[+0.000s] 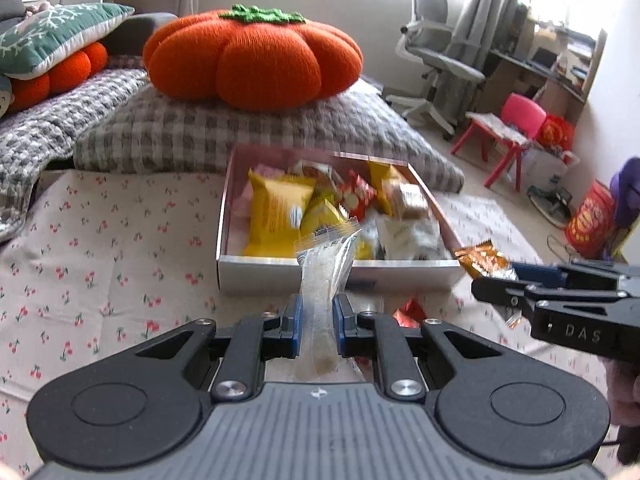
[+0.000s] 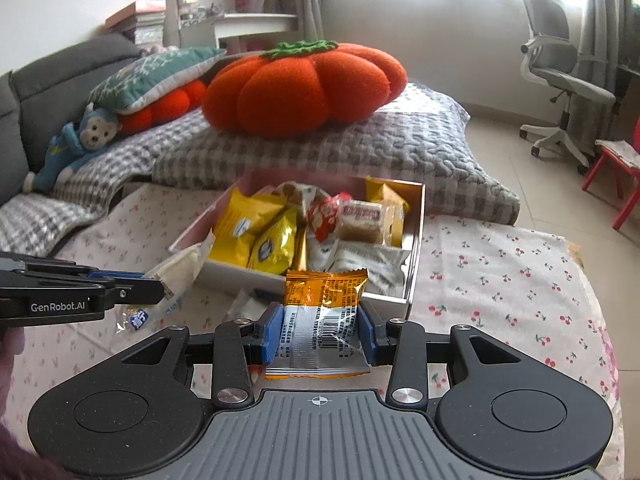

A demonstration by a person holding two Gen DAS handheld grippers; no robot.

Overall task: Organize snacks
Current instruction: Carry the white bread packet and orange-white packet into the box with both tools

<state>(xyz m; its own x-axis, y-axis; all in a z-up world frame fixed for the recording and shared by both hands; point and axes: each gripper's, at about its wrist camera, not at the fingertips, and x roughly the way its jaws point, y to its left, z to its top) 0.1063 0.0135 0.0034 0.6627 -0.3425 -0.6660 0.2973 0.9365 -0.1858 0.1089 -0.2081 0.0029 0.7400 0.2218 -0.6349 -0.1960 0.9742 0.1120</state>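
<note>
left gripper (image 1: 316, 322) clamped on clear packet (image 1: 325, 276), long axis toward box (image 1: 340, 270) | right gripper (image 2: 318, 330) clamped on orange packet (image 2: 325, 292) | box just beyond both, right nearer

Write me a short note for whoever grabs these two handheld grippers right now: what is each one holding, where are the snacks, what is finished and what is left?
Left gripper: shut on a clear-wrapped snack bar, held above the cherry-print cloth.
Right gripper: shut on an orange and silver snack packet, also above the cloth.
Box: sits on the cloth in front of both grippers, already holding many packets, yellow, red and white.
Done: most snacks are in the box.
Left: put these two held snacks in the box. At least one red wrapper lies on the cloth near the box; check there for more.
</note>
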